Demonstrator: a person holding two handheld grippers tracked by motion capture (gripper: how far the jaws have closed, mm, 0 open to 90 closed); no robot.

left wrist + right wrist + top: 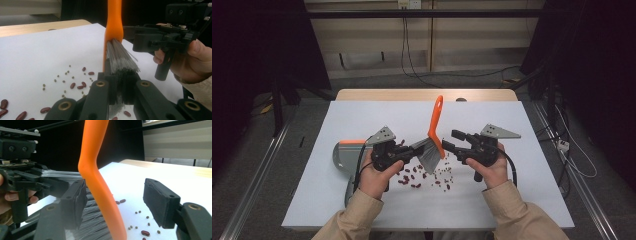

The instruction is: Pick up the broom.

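brush (435, 131) stands tilted over scattered beans (424, 176) mid-bench, left gripper (119, 86) clenched on its bristles to steady it. right gripper (115, 203) straddles the orange handle, released, pads not yet pressing, likely to take over. dustpan (343, 156) waits left of brush.

— What does the brush (435, 131) look like?
— It has an orange handle and grey bristles.
— Where is it?
— Mid-table, handle pointing far, bristles low over scattered red beans (412, 178).
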